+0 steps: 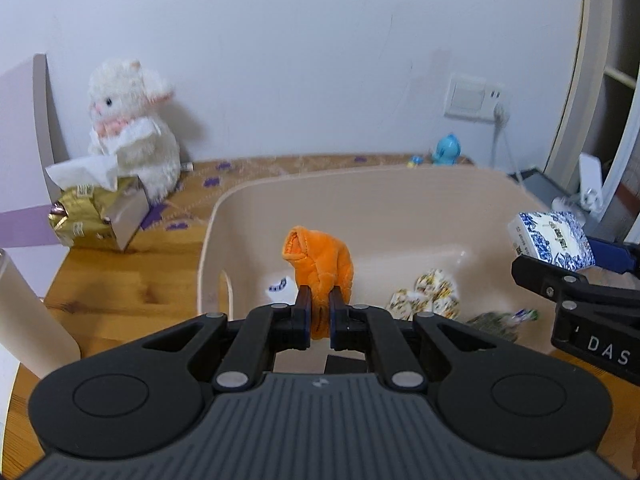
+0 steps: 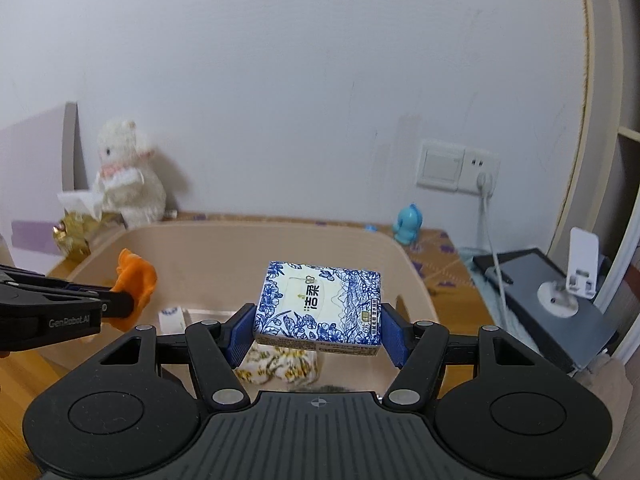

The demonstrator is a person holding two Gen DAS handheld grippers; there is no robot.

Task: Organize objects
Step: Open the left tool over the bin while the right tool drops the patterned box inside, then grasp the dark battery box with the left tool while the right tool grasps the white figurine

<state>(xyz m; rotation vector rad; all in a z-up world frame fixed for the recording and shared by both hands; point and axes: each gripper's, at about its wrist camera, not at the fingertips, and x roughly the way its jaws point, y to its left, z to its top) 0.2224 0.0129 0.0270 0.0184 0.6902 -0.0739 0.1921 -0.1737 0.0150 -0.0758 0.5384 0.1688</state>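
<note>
My left gripper (image 1: 319,304) is shut on an orange plush toy (image 1: 320,260), held above the beige plastic bin (image 1: 248,200). My right gripper (image 2: 318,322) is shut on a blue-and-white tissue pack (image 2: 320,304), also over the beige bin (image 2: 208,236). In the left wrist view the tissue pack (image 1: 550,240) and right gripper (image 1: 560,272) hang over the bin's right side. The right wrist view shows the orange toy (image 2: 134,280) at left. Inside the bin lie yellow-patterned wrapped packets (image 1: 432,292), a small white packet (image 1: 278,286) and a greenish packet (image 1: 500,320).
A white plush animal (image 1: 132,136) sits by the wall behind a gold tissue box (image 1: 96,216). A blue figurine (image 1: 446,150) stands near the wall socket (image 1: 474,98). A white cylinder (image 1: 28,312) stands at left. A dark tablet (image 2: 548,288) and white stand (image 2: 580,268) lie right of the bin.
</note>
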